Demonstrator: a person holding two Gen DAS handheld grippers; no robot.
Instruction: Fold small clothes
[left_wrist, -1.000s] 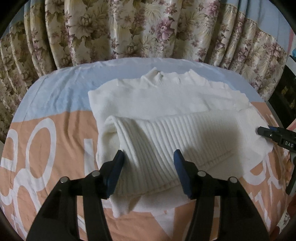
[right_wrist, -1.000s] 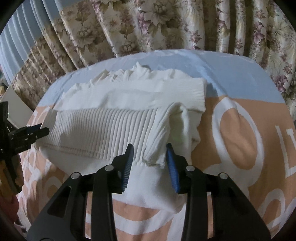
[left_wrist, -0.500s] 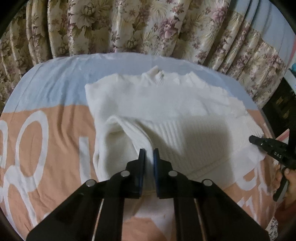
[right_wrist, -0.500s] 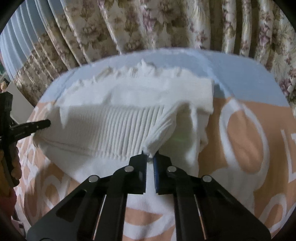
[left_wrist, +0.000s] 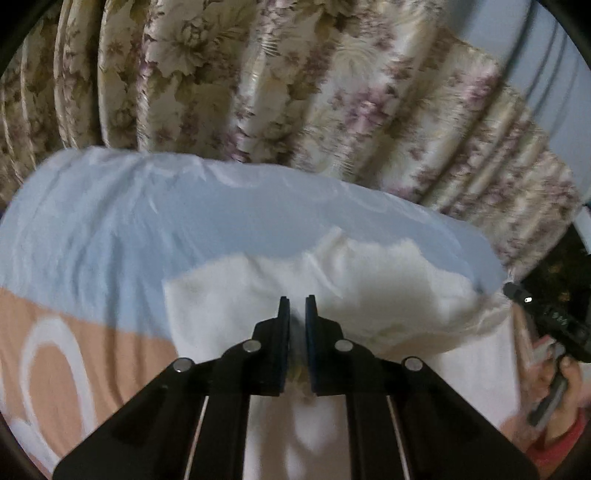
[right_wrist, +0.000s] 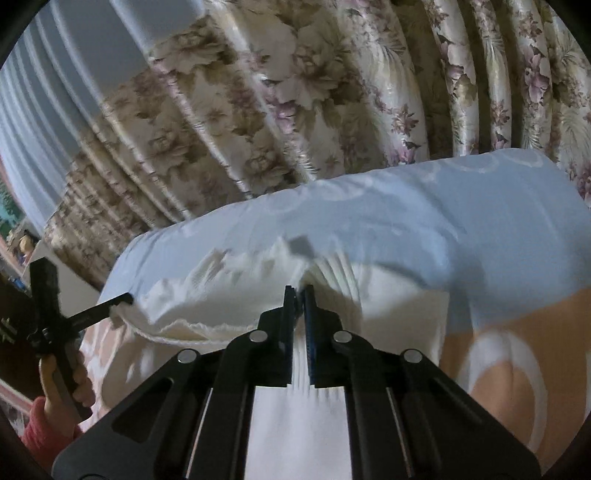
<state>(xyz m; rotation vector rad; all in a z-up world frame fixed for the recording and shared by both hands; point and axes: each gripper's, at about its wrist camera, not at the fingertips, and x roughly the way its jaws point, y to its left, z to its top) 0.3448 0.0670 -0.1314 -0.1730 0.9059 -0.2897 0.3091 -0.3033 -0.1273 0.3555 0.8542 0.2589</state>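
Observation:
A white ribbed knit sweater (left_wrist: 388, 288) lies on the bed; it also shows in the right wrist view (right_wrist: 207, 306). My left gripper (left_wrist: 297, 306) is shut on the sweater's folded lower edge at its left side and holds it lifted toward the collar end. My right gripper (right_wrist: 299, 295) is shut on the same folded edge at its right side, with ribbed fabric between the pads. Each gripper shows at the edge of the other's view: the right gripper (left_wrist: 546, 317) and the left gripper (right_wrist: 103, 310). Both views are motion-blurred.
The bed cover (left_wrist: 92, 236) is light blue at the far end and peach with white letters nearer me (right_wrist: 517, 350). Floral curtains (left_wrist: 258, 81) hang right behind the bed. Dark furniture (left_wrist: 561, 266) stands at the right.
Both grippers closed on the sweater's folded edge, then lifted it and carried it forward toward the collar. The cameras now tilt up toward the curtains.

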